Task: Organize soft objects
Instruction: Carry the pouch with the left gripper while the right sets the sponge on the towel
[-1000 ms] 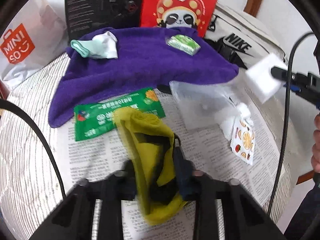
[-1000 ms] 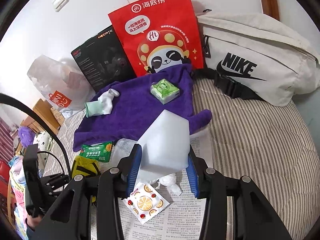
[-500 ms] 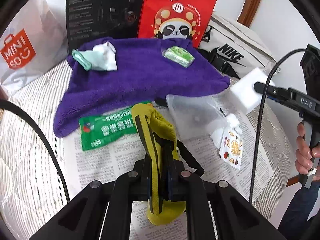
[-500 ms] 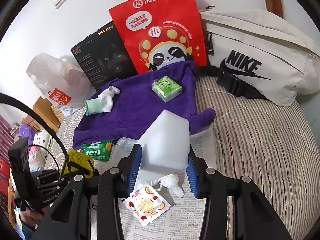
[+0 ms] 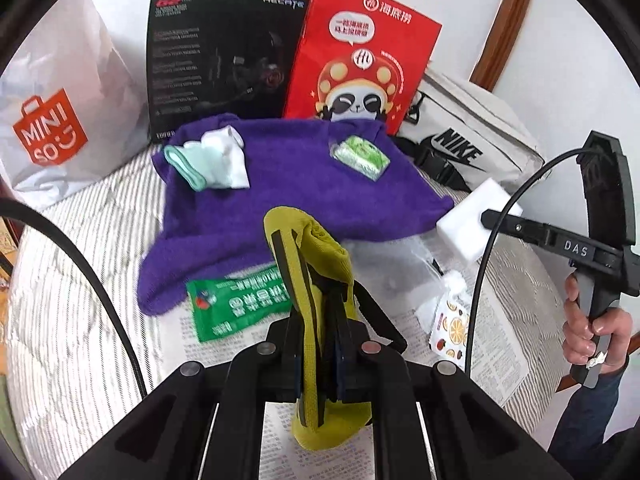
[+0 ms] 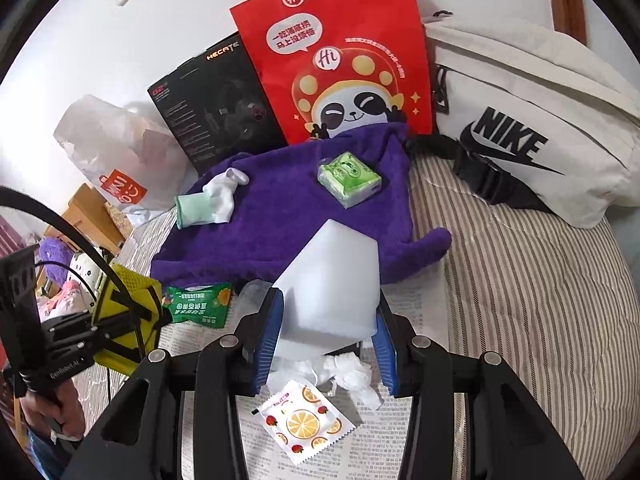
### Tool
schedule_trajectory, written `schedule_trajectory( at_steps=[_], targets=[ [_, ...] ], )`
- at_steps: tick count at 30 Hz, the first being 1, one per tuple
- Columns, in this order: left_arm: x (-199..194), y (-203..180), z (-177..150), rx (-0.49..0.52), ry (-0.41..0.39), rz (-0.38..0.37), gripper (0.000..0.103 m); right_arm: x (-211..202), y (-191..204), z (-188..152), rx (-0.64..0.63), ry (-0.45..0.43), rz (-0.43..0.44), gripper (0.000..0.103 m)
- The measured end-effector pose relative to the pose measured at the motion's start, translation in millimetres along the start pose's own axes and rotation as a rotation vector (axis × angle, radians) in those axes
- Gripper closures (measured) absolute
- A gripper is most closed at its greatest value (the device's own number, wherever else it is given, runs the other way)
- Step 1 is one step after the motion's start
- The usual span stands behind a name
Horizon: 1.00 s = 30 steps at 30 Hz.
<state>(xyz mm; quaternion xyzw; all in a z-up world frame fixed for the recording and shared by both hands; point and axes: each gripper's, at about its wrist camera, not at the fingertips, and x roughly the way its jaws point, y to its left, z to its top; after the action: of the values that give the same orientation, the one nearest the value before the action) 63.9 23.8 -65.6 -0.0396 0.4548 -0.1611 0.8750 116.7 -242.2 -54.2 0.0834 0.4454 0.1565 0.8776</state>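
My left gripper [image 5: 316, 344] is shut on a yellow sock with black stripes [image 5: 316, 264] and holds it upright above the newspaper [image 5: 496, 344]; it also shows in the right wrist view [image 6: 124, 300]. My right gripper [image 6: 326, 332] is shut on a white foam block [image 6: 332, 284], seen from the side in the left wrist view [image 5: 468, 224]. A purple towel [image 5: 288, 188] lies behind, with a white and mint sock [image 5: 212, 160] and a green tissue pack [image 5: 360, 156] on it.
On the newspaper lie a green snack packet [image 5: 236, 300], a clear plastic bag [image 5: 392, 264], crumpled tissue [image 6: 348, 372] and a fruit-print sachet [image 6: 304, 424]. A red panda bag [image 6: 340, 60], black box [image 6: 216, 96], Miniso bag [image 5: 52, 120] and Nike bag [image 6: 520, 128] line the back.
My left gripper closed on the yellow sock and lifted it toward the purple towel. My right gripper kept the foam block and shifted slightly.
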Motion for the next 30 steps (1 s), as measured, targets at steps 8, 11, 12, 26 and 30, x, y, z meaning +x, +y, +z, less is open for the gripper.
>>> schedule_trajectory(
  at_steps=[8, 11, 12, 26, 30],
  targets=[
    [-9, 12, 23, -0.004, -0.038, 0.009, 0.092, 9, 8, 18, -0.035, 0.006, -0.003, 0.06],
    [-11, 18, 32, -0.016, -0.053, 0.006, 0.092, 13, 9, 27, -0.043, 0.006, -0.007, 0.06],
    [-12, 20, 35, -0.019, -0.06, 0.005, 0.092, 14, 9, 28, -0.045, 0.006, -0.008, 0.06],
    [-19, 38, 77, -0.038, -0.113, 0.014, 0.092, 35, 9, 57, -0.055, 0.01, -0.016, 0.06],
    [-17, 51, 87, -0.046, -0.109, 0.035, 0.092, 42, 8, 65, -0.059, 0.014, -0.025, 0.06]
  ],
)
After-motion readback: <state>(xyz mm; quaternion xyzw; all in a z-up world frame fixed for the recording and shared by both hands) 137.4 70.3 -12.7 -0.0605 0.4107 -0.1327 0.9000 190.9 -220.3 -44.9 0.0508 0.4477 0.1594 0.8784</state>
